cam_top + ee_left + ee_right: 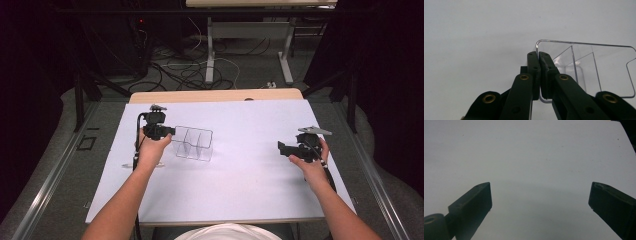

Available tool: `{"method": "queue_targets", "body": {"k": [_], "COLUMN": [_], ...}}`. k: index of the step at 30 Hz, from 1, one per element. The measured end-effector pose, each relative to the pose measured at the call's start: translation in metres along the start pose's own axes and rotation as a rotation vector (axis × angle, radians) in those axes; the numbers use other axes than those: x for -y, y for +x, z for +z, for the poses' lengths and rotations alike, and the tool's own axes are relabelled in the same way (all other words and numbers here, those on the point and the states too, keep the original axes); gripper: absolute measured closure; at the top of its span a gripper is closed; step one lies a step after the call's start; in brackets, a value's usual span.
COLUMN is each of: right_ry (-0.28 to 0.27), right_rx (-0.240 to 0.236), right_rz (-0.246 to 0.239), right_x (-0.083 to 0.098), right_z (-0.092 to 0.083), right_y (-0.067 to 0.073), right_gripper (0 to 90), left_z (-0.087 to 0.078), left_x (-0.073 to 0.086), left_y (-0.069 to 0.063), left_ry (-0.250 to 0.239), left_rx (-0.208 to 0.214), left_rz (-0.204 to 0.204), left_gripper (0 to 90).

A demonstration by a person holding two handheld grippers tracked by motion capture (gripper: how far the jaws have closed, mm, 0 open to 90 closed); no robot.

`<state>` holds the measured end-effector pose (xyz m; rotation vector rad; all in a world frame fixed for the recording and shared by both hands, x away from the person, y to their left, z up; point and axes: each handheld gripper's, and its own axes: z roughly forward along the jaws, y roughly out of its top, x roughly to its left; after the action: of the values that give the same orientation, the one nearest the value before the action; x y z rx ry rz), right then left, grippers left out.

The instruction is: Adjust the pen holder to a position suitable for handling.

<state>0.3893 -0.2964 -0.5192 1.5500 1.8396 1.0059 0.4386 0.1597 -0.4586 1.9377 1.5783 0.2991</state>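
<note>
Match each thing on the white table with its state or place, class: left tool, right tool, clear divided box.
Things:
1. left tool
2. right tool
3. clear divided box

States:
A. jaws wide apart over bare table
B. stands left of the table's middle
C. clamped on a see-through wall

Pairs: 1-C, 2-A, 3-B

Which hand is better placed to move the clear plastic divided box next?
Left: its tongs are shut on the clear plastic divided box wall; the right tongs stand open, far away.
</note>
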Motion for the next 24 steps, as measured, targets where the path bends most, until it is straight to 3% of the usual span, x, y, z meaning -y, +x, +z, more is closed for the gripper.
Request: {"method": "queue_targets", "body": {"k": [6,10,14,18,21,24], "right_ry": [0.000,0.000,-0.001,-0.001,0.000,-0.001], "right_rx": [-0.001,-0.001,-0.003,-0.003,-0.003,-0.004], "right_rz": [0.001,-0.001,0.000,0.001,0.001,-0.003], "right_x": [0.000,0.000,0.000,0.000,0.000,0.000], "right_z": [0.000,0.000,0.000,0.000,0.000,0.000], "right_y": [0.000,0.000,0.001,0.001,0.001,0.001], "right_gripper": [4.4,4.4,4.3,4.4,4.4,4.4], "left_z": [0.001,-0.001,-0.006,-0.007,-0.003,0.005], "left_x": [0.001,0.001,0.001,0.003,0.004,0.008], "left_y": [0.004,0.006,0.010,0.012,0.015,0.017], "left_ry": [-0.012,-0.038,-0.061,-0.106,-0.108,-0.069], "left_rx": [0.033,0.045,0.066,0.051,0.026,0.036], "left_rz": [-0.013,-0.002,0.007,-0.004,-0.012,-0.008], "left_gripper": [87.1,79.9,80.1,84.4,89.9,90.0]}}
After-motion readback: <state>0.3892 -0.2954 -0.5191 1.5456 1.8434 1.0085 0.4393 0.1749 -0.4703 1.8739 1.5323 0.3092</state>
